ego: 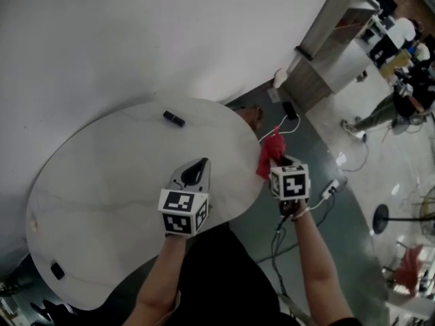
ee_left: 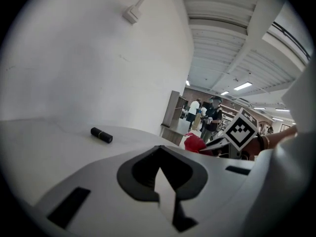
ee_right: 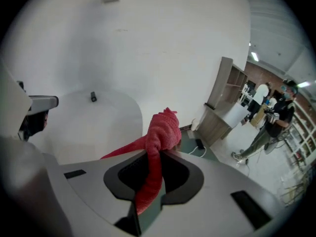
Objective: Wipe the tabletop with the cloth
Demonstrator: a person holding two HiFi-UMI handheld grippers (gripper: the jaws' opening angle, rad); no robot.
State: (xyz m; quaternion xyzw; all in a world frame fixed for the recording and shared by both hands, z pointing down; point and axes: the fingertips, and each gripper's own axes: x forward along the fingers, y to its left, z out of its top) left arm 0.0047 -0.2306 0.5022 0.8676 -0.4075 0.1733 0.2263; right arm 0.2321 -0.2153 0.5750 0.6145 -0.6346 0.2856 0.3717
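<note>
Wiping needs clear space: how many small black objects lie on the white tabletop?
2: a black cylinder near the far edge, a black block by the near edge. Others possibly hidden.

Plain white wall (ego: 136, 32) far and left. Grey-green floor (ego: 350, 243) to the right, cables (ego: 274, 244) lying across it. Wooden cabinet (ego: 326, 53) against the wall, far right. Ceiling strip lights (ee_left: 243, 87) lit.

You're in an open, lab-like workroom: people (ego: 399, 34) at desks (ego: 382, 46) upper right, cables (ego: 278, 231) across the floor (ego: 353, 216), strip lights (ee_left: 242, 87) overhead.
</note>
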